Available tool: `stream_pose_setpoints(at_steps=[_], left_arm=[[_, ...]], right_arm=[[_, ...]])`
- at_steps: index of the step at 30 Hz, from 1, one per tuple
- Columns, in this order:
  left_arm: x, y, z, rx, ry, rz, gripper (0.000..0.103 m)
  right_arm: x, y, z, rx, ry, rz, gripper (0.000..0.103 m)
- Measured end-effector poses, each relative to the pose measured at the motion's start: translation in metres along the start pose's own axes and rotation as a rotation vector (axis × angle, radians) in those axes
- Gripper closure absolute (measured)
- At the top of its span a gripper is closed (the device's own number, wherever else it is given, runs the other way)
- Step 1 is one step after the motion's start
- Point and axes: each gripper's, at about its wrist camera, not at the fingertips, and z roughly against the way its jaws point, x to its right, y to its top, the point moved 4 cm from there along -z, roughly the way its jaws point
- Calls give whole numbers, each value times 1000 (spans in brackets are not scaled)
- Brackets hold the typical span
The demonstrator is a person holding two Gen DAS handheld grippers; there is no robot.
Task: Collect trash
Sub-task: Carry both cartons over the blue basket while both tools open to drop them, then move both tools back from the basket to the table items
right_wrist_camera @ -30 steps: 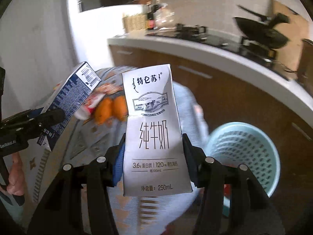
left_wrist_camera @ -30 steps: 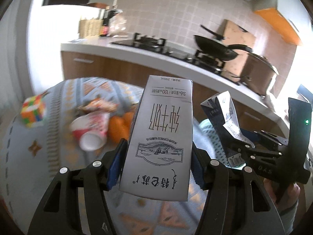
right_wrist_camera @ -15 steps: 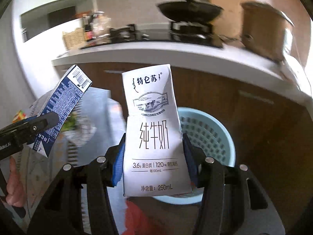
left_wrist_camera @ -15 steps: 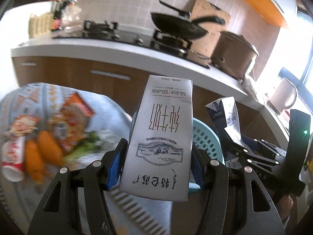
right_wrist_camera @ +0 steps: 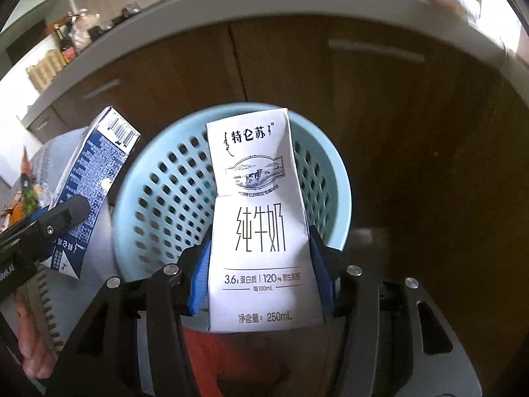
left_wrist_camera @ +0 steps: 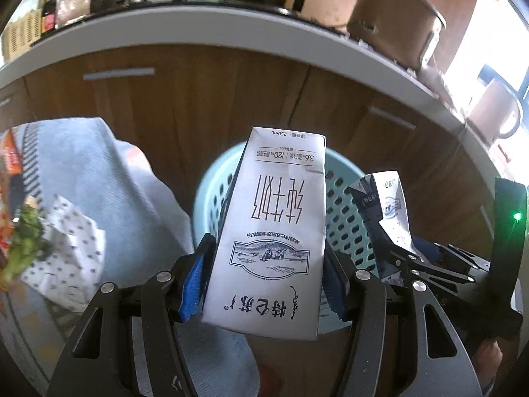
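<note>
In the left wrist view my left gripper [left_wrist_camera: 264,274] is shut on a white milk carton [left_wrist_camera: 274,231], its print upside down, blue pads pressing both sides. Behind it stands a light blue perforated basket [left_wrist_camera: 211,192] on the floor. To the right, my right gripper [left_wrist_camera: 396,264] clamps a second milk carton [left_wrist_camera: 390,205]. In the right wrist view the right gripper [right_wrist_camera: 261,274] is shut on that upright white carton [right_wrist_camera: 261,225], held over the mouth of the basket [right_wrist_camera: 158,198]. At the left, the left gripper [right_wrist_camera: 49,225] holds its carton [right_wrist_camera: 96,178], blue side showing.
A table with a pale blue cloth [left_wrist_camera: 82,165] lies at the left, bearing a dotted napkin [left_wrist_camera: 66,251] and broccoli [left_wrist_camera: 23,238]. Brown cabinets [left_wrist_camera: 198,106] under a white counter [left_wrist_camera: 198,33] stand behind the basket. A pot [left_wrist_camera: 396,16] sits on the counter. A hand [right_wrist_camera: 29,330] grips the left tool.
Both grippers have swung away from the table toward the basket and tipped downward, each keeping its carton. The basket now fills the view behind both cartons.
</note>
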Motion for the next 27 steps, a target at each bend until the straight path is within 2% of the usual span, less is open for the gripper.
stream_pose_setpoints(at_steps=[5,9,18,23,27], left_arm=[[8,-6,-17,-35,14,-38,45],[15,-9,-16,-24,47,-71,35],[7,-8,-4,-8,30,-33,33],[0,-10,7,5,24,-13,33],[-7,-11,20,29,16,7,33]], right_arm=[[13,-4,-11,-33,-2,-31,53],[15,-2,-11,-31,2,-44,51],[10,0,-2,-11,5,-41,48],[1,5,19,65,21,-26,45],[-9,9,32,93,31,-2,43]])
